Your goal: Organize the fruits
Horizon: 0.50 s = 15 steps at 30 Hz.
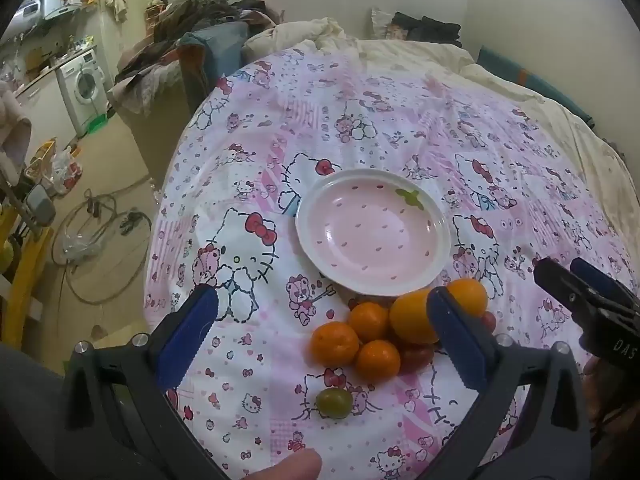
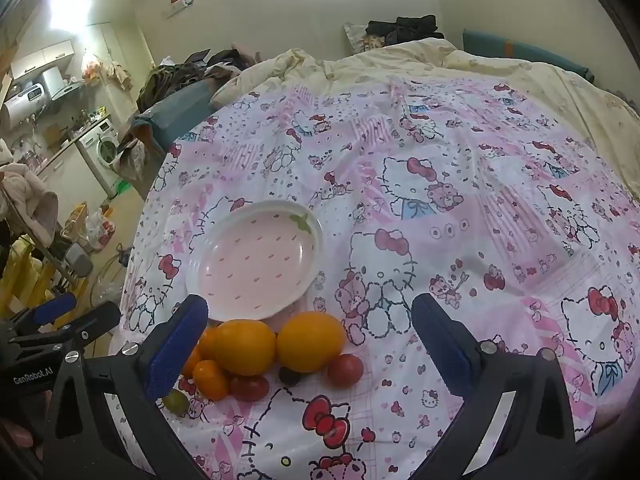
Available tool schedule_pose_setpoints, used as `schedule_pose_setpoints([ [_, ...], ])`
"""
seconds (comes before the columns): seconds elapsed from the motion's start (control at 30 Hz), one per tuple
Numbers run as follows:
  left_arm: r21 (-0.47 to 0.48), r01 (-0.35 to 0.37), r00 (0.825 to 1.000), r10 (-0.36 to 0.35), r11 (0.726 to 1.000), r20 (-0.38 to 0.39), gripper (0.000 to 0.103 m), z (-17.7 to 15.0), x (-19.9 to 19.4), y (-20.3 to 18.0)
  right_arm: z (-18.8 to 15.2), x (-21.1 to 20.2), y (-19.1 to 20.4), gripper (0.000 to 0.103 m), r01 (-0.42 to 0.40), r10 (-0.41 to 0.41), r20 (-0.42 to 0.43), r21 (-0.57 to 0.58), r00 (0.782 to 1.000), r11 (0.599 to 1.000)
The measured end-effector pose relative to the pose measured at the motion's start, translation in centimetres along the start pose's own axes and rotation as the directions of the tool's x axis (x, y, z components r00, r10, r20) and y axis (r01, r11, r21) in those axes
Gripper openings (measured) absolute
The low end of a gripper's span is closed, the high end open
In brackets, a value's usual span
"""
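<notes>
Fruit [image 2: 256, 356] and plate [image 1: 436, 256] rest on cartoon-print bedspread [image 2: 440, 208] in cluttered room.

a cartoon-print bed [image 1: 248, 184] carries a pink plate [image 1: 374, 232] and clustered fruits [image 1: 376, 340].

We're in a small lived-in home, one room: a bed [image 1: 400, 120] under a cartoon-cat quilt, clothes heaped on a sofa [image 1: 188, 40], and a washing machine [image 1: 82, 86] by the kitchen counter [image 2: 76, 136].
</notes>
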State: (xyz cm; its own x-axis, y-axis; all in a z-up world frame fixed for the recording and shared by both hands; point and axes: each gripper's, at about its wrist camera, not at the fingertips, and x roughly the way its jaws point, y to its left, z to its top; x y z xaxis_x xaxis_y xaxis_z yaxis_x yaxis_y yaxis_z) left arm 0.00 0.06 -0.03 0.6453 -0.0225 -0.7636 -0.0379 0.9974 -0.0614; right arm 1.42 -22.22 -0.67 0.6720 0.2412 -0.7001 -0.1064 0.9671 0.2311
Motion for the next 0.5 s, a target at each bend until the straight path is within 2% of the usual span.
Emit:
schedule_pose_setpoints([
  [0.5, 0.0, -0.002, 1.0, 0.002, 1.0, -0.002, 0.103, 0.24, -0.23, 0.49, 0.04, 0.03, -0.01, 0.103, -0.005, 0.005, -0.003, 0.003, 1.0, 1.0],
])
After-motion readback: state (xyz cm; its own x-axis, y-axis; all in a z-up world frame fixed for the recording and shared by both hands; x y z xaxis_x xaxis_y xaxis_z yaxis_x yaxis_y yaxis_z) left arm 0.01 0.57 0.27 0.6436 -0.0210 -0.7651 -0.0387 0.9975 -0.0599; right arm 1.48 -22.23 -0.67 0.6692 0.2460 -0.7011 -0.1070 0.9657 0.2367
